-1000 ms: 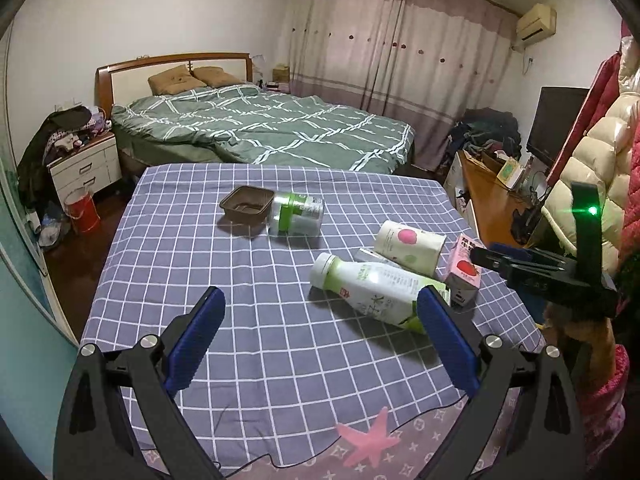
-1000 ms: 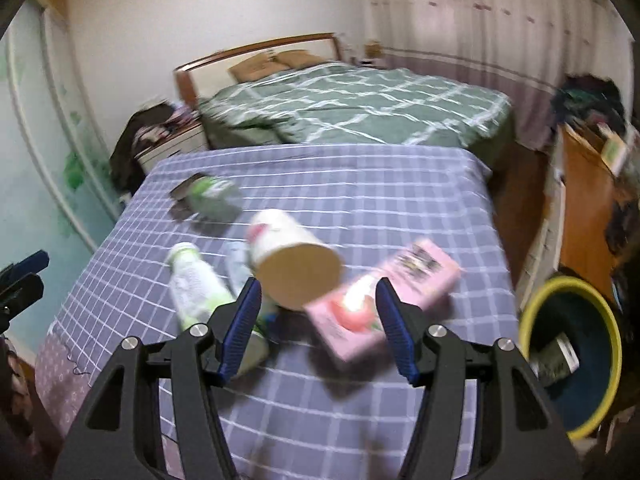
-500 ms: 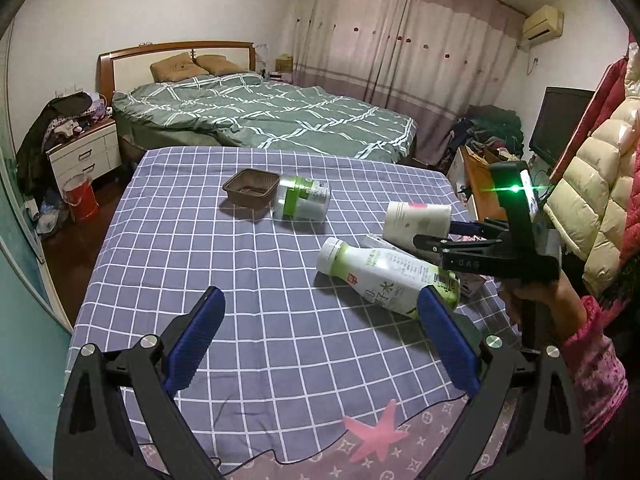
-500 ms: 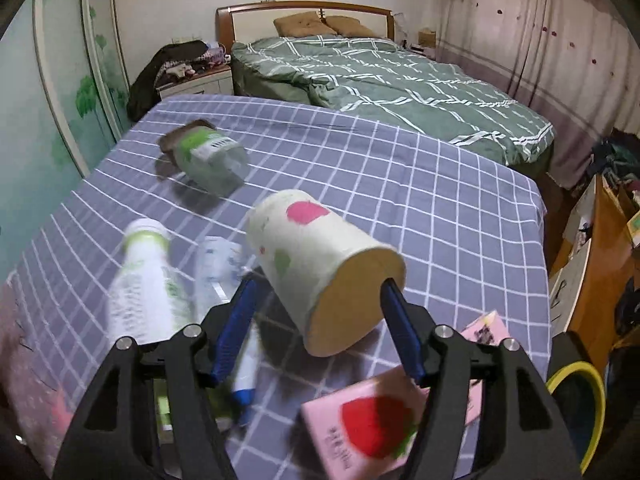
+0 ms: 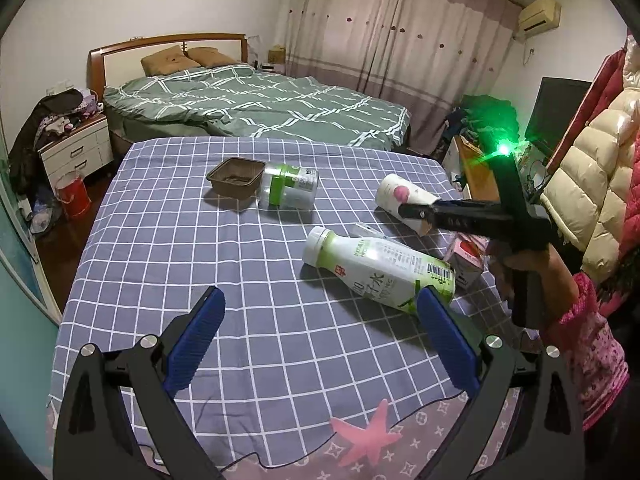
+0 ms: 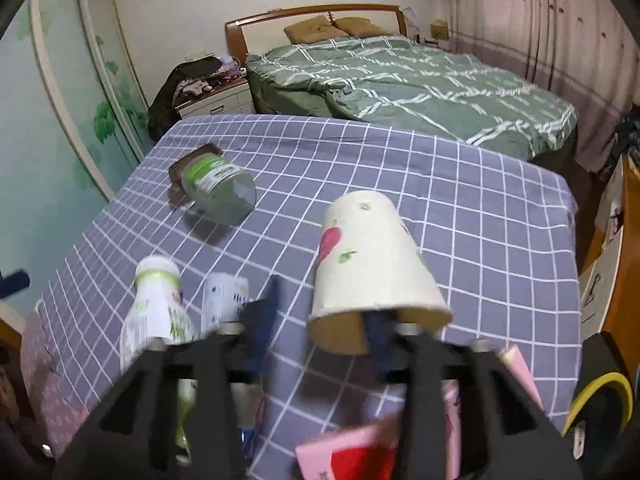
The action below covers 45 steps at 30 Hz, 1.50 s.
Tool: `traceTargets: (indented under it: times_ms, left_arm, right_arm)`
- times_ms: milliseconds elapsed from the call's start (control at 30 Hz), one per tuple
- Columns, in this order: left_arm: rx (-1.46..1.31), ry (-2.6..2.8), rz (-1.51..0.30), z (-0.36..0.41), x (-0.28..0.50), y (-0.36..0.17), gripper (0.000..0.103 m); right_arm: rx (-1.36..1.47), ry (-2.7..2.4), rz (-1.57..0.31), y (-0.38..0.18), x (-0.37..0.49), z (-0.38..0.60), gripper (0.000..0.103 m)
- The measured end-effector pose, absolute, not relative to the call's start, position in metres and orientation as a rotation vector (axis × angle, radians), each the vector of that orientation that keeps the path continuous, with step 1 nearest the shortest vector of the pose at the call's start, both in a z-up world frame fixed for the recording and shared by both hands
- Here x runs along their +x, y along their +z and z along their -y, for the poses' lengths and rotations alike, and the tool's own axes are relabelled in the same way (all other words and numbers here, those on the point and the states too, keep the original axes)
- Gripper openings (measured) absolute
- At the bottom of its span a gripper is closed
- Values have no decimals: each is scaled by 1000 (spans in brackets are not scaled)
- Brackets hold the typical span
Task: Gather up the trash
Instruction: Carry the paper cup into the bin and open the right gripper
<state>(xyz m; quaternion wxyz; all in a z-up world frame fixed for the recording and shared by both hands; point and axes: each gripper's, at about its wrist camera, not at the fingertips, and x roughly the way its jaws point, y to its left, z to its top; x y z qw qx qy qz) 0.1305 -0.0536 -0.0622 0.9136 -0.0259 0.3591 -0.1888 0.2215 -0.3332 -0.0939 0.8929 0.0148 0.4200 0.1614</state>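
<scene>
Trash lies on a table with a purple checked cloth [image 5: 248, 256]. A white paper cup with a pink print [image 6: 368, 256] lies on its side; it also shows in the left wrist view [image 5: 400, 196]. My right gripper [image 6: 324, 312] is open, with one finger inside the cup's mouth and the other outside to the left. A white and green bottle [image 5: 380, 268] lies near my open, empty left gripper [image 5: 320, 320]. A clear jar with a green label [image 5: 288, 186] lies beside a brown tray [image 5: 236, 176]. A pink carton [image 6: 360, 456] lies at the near right.
A bin with a yellow rim [image 6: 600, 404] stands on the floor right of the table. A small white packet [image 6: 224, 296] lies by the bottle. A green bed [image 5: 256, 108] is behind the table, a wooden desk [image 5: 476, 164] to the right.
My right gripper has moved forward to the paper cup, and one finger now sits in its mouth. The left gripper has stayed open and drifted slightly.
</scene>
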Motion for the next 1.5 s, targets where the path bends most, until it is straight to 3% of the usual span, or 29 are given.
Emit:
traceTargets:
  times_ms: [100, 667, 1067, 1500]
  left_arm:
    - [-56, -388, -746, 54, 132, -64, 95]
    - [-12, -489, -780, 88, 129, -74, 95]
    - [72, -563, -841, 157, 134, -96, 95]
    - [111, -447, -884, 182, 161, -122, 95]
  right_arm:
    - [71, 352, -843, -85, 220, 336, 3]
    - [104, 245, -596, -2, 129, 390, 3]
    - [203, -153, -692, -55, 58, 536, 3]
    - [252, -284, -845, -128, 61, 582, 3]
